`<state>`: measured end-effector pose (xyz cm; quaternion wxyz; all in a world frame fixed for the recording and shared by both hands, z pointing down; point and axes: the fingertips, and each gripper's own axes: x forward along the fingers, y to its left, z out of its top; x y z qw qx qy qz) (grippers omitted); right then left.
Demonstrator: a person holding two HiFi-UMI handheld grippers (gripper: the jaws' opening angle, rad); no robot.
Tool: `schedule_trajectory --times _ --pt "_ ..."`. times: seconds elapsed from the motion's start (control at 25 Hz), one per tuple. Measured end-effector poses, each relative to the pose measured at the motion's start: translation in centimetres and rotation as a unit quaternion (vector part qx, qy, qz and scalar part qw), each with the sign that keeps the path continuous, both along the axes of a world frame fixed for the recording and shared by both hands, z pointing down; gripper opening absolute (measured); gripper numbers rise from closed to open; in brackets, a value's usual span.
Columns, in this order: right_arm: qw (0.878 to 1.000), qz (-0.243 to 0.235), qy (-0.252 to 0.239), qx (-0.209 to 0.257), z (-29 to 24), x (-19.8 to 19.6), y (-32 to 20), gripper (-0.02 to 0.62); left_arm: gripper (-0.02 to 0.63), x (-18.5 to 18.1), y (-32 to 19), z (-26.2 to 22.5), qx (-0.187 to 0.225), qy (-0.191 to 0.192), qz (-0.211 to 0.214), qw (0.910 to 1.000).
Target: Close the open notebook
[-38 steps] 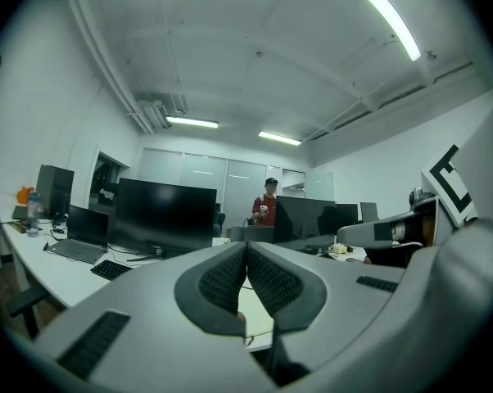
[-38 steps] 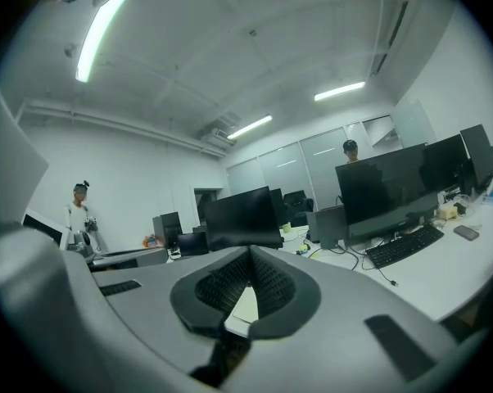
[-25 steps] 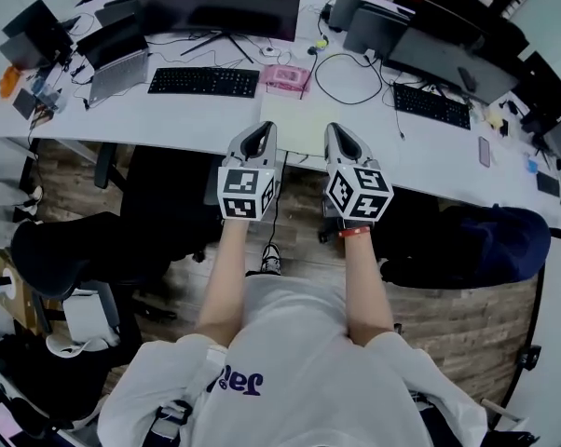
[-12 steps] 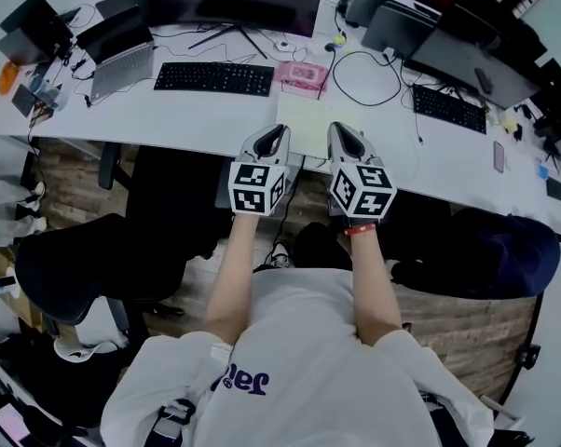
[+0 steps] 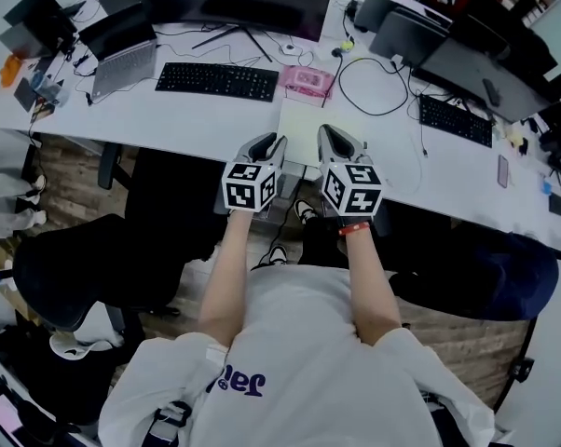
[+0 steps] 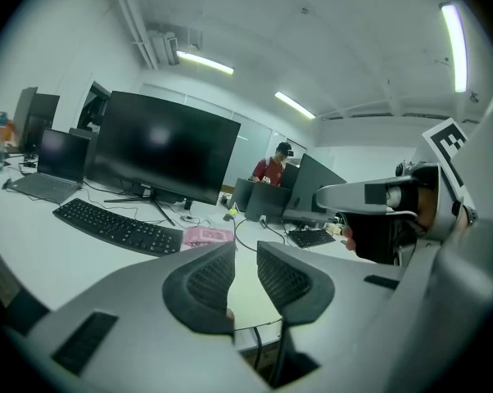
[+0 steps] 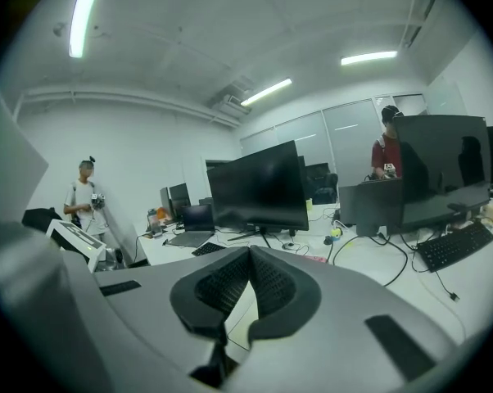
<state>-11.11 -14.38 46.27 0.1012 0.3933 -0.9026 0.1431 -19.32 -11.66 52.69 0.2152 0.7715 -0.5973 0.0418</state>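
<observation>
Approach stage: with the notebook (image 5: 305,125) open at the desk (image 5: 187,112) edge ahead, your left gripper (image 5: 270,142) is opening on nothing, your right gripper (image 5: 326,132) is pinched together, and next you must catch one cover's edge.

The person wears a white short-sleeved T-shirt (image 5: 294,361) with dark purple lettering (image 5: 240,380) across the chest, a red band (image 5: 353,230) on the right wrist, and a black buckled strap (image 5: 169,419) at the left shoulder.
</observation>
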Motion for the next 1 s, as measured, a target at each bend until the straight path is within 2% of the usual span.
schedule_trajectory --times 0.28,0.52,0.72,1.0 --pt "1.000 -0.007 -0.001 -0.010 0.2 0.3 -3.7 0.015 0.129 -1.3 -3.0 1.5 -0.042 -0.012 0.013 0.9989" --pt "0.999 -0.011 0.004 -0.032 2.2 1.0 -6.1 0.015 0.144 -1.6 -5.0 4.4 -0.084 0.003 0.025 0.9962" --pt "0.999 -0.014 0.001 -0.045 3.8 1.2 -7.4 0.015 0.158 -1.5 -6.0 6.9 -0.126 0.029 0.046 0.9905" --pt "0.998 -0.023 0.005 -0.063 5.5 0.8 -9.2 0.015 0.195 -1.9 -7.8 9.4 -0.159 0.031 0.062 0.9847"
